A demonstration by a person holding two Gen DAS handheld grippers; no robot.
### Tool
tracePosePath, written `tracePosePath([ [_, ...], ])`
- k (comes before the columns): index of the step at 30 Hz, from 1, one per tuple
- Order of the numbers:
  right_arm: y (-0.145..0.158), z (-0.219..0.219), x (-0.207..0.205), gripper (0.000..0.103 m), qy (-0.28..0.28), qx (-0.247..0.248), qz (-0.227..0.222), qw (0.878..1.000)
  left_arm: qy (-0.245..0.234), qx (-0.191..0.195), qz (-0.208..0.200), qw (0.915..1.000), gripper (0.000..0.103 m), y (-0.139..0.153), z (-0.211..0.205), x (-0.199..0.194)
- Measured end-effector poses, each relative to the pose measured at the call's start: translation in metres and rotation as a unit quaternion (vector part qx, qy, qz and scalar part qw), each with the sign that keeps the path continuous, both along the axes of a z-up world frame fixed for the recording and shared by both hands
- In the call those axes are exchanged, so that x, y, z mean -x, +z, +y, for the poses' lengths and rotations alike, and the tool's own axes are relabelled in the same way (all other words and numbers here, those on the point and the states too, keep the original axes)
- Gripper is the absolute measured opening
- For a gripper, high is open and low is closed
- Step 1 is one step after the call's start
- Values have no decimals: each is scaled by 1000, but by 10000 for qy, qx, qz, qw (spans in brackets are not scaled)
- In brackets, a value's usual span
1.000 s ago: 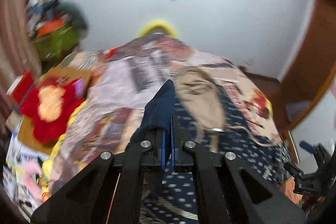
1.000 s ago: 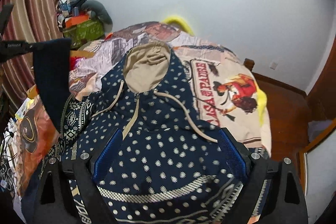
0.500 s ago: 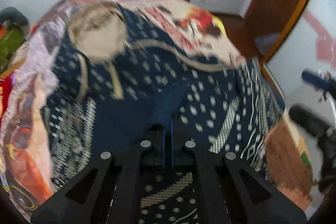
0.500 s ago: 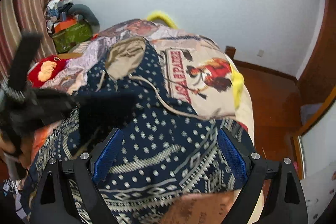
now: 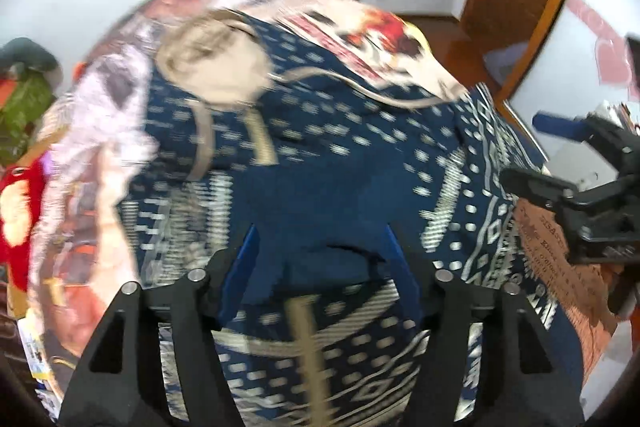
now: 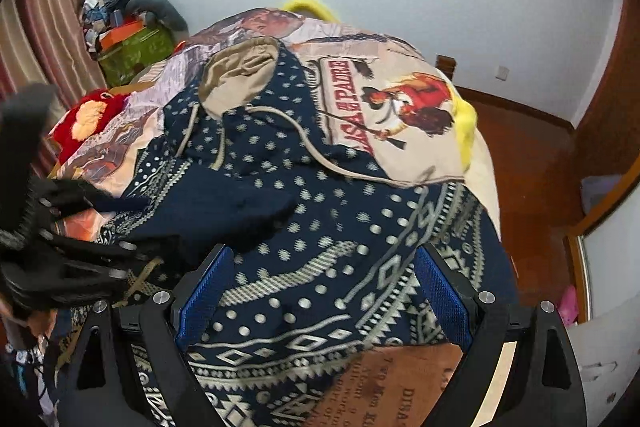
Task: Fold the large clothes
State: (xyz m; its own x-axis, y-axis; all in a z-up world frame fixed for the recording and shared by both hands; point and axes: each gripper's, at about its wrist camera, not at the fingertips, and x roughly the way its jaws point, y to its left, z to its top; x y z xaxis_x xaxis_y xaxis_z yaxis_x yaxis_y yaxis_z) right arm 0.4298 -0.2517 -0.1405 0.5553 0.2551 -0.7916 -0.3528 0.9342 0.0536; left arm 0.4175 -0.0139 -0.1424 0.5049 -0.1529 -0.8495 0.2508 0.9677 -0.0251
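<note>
A navy hoodie (image 6: 320,195) with white dots and patterned bands lies face up on the bed, its beige hood (image 6: 236,75) at the far end. It also shows in the left wrist view (image 5: 320,147), blurred. Its plain navy sleeve (image 6: 224,207) lies folded across the chest. My left gripper (image 5: 320,239) is open just above that sleeve (image 5: 312,195); it appears at the left in the right wrist view (image 6: 80,259). My right gripper (image 6: 320,267) is open and empty over the hoodie's lower right part; it appears at the right in the left wrist view (image 5: 580,195).
The bed carries a printed blanket (image 6: 400,99) with a yellow edge. A red plush toy (image 6: 88,115) and a green box (image 6: 132,51) with clutter sit at the left. Striped curtains hang at the far left. Wooden floor (image 6: 520,155) and a door lie to the right.
My left gripper carried the sleeve from the left side across the hoodie's chest, then opened and let it go. My right gripper shifted right over the hem and stayed open.
</note>
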Motion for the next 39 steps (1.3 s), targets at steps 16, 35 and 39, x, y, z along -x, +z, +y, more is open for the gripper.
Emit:
tracePosePath([
  [16, -68, 132, -16, 78, 1107, 488, 713, 9901, 1628, -569, 1005, 9799, 72, -122, 198, 28],
  [35, -87, 155, -27, 19, 1231, 1007, 466, 9862, 1384, -1198, 348, 9825, 9, -161, 161, -1],
  [39, -65, 142, -24, 11, 1025, 756, 181, 9917, 1693, -963, 241, 9805, 9, -145, 175, 8],
])
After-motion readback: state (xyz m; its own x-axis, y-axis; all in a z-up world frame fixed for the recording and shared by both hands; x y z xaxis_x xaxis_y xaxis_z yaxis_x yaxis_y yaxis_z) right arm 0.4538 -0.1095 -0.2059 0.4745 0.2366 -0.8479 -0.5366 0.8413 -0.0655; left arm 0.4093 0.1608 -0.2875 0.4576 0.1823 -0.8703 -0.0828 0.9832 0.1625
